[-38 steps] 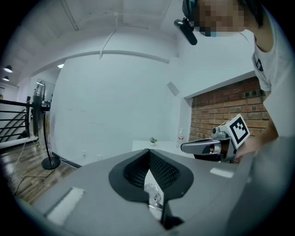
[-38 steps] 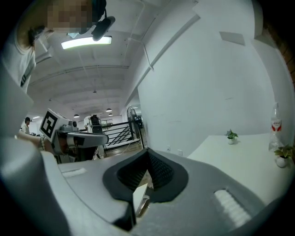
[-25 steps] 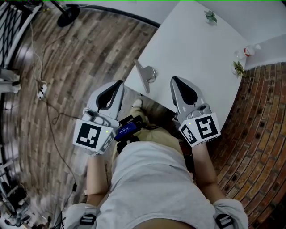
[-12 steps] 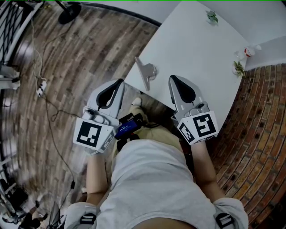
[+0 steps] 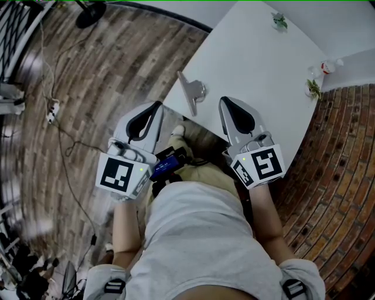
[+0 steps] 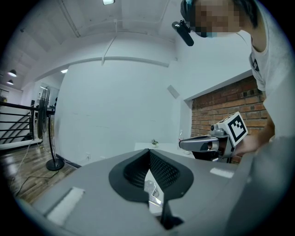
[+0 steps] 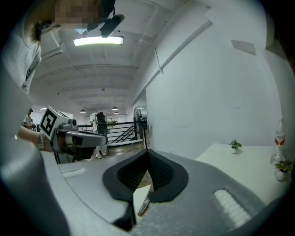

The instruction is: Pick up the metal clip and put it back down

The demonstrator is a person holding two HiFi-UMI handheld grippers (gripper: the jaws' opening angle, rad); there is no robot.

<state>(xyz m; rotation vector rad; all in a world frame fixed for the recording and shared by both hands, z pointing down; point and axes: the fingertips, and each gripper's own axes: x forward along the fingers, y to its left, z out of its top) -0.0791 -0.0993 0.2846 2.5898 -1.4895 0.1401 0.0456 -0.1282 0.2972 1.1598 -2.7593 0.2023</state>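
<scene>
The metal clip (image 5: 191, 94) lies on the white table (image 5: 258, 70), close to its near left edge, with one shiny handle raised. My left gripper (image 5: 156, 106) is shut and empty, hovering over the floor just left of the clip. My right gripper (image 5: 225, 102) is also shut and empty, over the table edge just right of the clip. In the left gripper view the clip (image 6: 154, 191) shows below the closed jaws, with the right gripper (image 6: 203, 144) beyond. In the right gripper view the clip (image 7: 143, 203) shows as a thin metal edge under the closed jaws.
Two small potted plants (image 5: 278, 22) (image 5: 312, 89) and a small bottle (image 5: 326, 66) stand along the table's far side. A fan stand base (image 5: 91, 14) and cables (image 5: 54, 111) are on the wooden floor to the left. A brick wall (image 5: 337, 152) runs at right.
Both grippers have edged slightly forward toward the table edge; the right one also drifted a little left. The clip has not moved.
</scene>
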